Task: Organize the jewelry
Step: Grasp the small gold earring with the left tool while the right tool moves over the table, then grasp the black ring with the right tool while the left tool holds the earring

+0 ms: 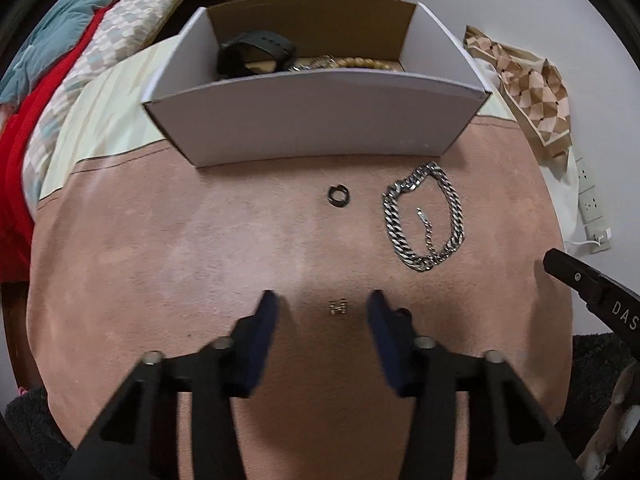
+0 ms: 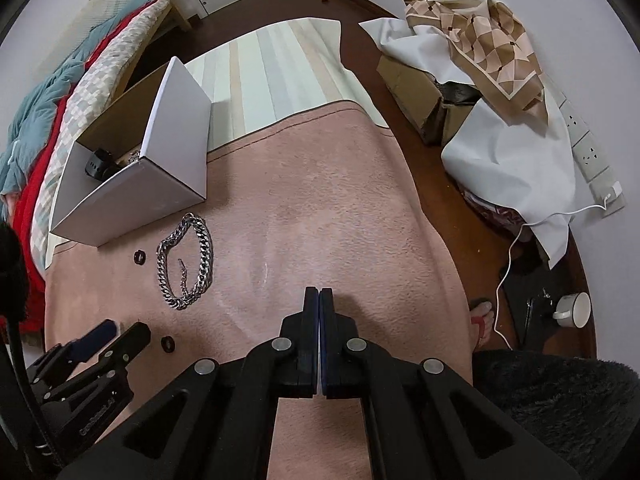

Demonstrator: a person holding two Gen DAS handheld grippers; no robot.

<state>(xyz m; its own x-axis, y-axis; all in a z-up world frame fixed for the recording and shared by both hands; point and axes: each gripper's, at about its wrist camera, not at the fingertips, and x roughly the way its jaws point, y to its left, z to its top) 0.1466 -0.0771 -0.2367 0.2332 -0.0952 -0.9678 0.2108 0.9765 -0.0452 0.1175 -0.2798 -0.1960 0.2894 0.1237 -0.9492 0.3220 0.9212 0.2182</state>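
Presently: small gold charm [image 1: 337, 307] flat on pink blanket [image 1: 160, 248], centred between part-open left claw [image 1: 322, 300] fingertips, untouched; right claw [image 2: 319, 294] shut, empty, farther off.

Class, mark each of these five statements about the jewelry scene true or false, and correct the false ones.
1. The silver chain necklace lies inside the white box. False: it lies on the pink blanket, in front of the box.
2. A black watch is already in the box. True.
3. The right gripper is wide open. False: its fingers are pressed together with nothing between them.
4. A small gold-coloured piece lies on the blanket between the fingers of the left gripper, whose pads do not touch it. True.
5. The dark ring sits on top of the chain. False: it lies apart, beside the chain, near the box's front wall.
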